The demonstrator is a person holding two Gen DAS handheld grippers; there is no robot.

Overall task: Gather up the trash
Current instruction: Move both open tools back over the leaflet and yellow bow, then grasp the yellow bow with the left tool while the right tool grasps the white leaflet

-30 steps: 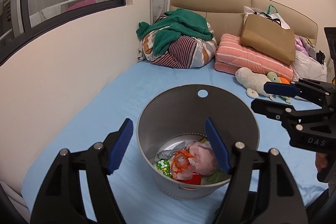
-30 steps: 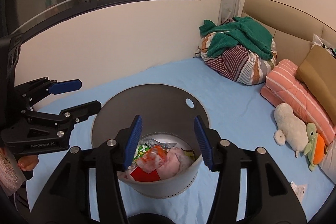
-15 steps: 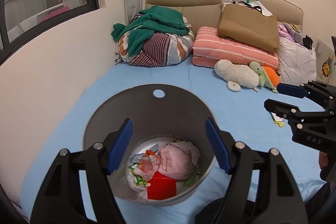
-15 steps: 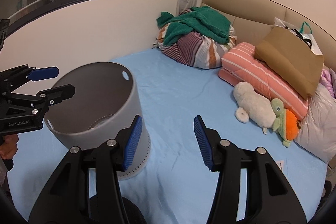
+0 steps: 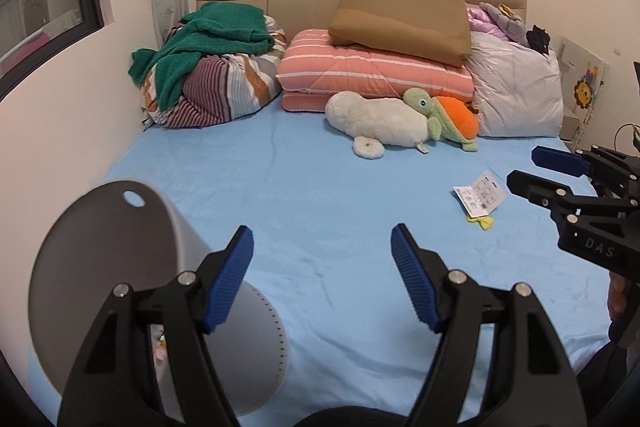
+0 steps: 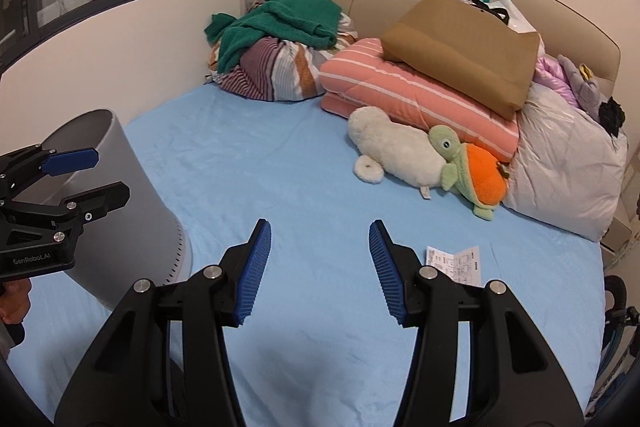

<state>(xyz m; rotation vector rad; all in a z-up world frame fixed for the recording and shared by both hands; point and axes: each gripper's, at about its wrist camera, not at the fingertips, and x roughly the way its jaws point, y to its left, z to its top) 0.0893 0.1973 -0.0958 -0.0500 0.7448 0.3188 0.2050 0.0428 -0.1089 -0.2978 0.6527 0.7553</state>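
I am holding both my left gripper (image 5: 322, 275) and right gripper (image 6: 320, 267) open and empty — the gray trash bin (image 5: 120, 267) is carrying wrappers, while the paper slip (image 5: 480, 194) is lying uncollected on the blue bedsheet (image 5: 300, 187).

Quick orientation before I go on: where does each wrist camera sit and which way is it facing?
Left wrist: on the left gripper, facing down the blue bed toward the headboard; grey bin at its left, right gripper at the right edge.
Right wrist: on the right gripper, same heading; left gripper and a hand at left.
Shared: bin, paper slip, white plush, turtle plush, open empty jaws.
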